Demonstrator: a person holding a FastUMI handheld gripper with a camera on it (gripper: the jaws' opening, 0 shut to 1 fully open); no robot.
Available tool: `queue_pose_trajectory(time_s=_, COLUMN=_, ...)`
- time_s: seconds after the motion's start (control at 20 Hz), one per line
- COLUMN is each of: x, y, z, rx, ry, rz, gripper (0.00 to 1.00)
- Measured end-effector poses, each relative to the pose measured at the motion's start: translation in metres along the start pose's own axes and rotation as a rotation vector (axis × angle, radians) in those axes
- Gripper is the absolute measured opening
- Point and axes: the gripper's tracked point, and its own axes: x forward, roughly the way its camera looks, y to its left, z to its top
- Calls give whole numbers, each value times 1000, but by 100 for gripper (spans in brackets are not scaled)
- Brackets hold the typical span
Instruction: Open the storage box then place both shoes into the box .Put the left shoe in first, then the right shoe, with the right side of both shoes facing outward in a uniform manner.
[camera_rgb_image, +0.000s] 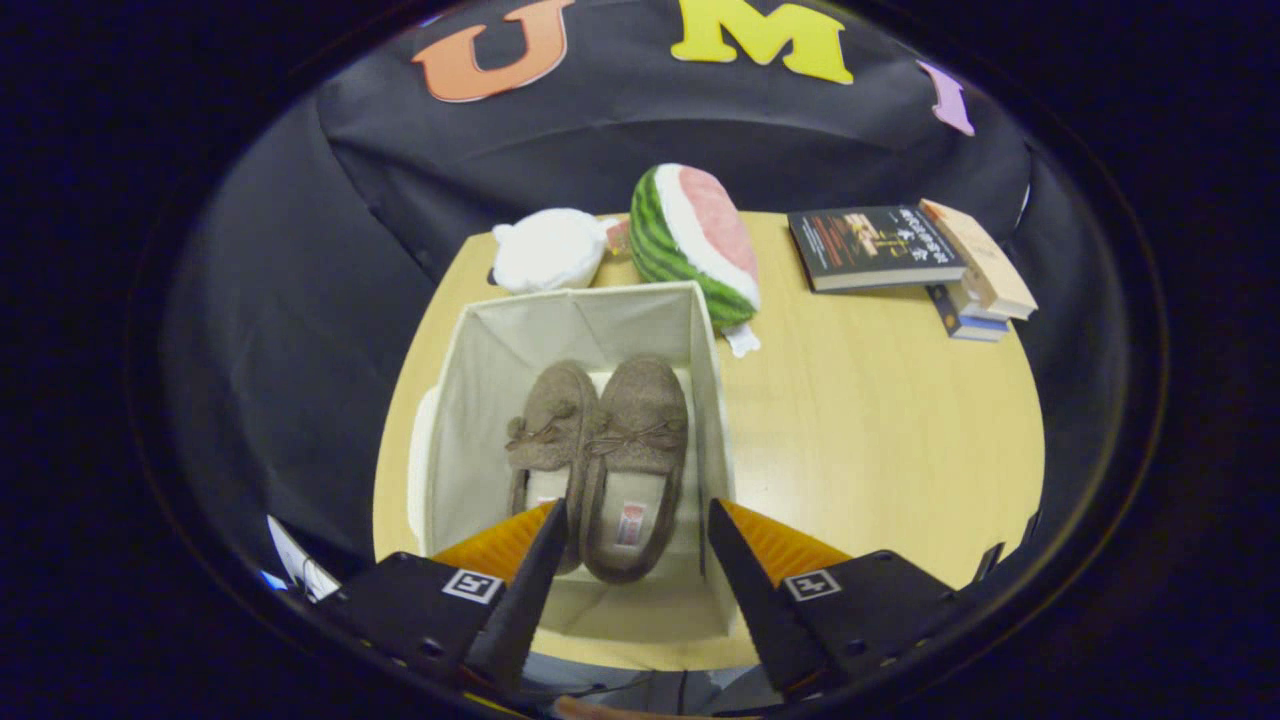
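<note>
Fingers (545, 545) apart above two shoes (600, 450) in box (480, 350).

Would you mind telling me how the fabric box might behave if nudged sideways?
The box looks soft-walled, so it would probably flex. The two shoes inside may steady it. The open gripper hangs above it.

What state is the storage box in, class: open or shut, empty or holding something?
Open and holding: the storage box has no lid on top, and both shoes lie side by side inside. The hand-held gripper hangs open above.
</note>
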Motion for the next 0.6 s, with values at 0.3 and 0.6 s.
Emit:
queue_pose_trajectory(time_s=0.3, x=-122, y=-46, z=37, rx=-38, ry=-282, rz=-21, gripper=97)
queue_pose_trajectory(time_s=0.6, x=-237, y=-117, z=58, rx=8, ry=-584, rz=-82, gripper=96)
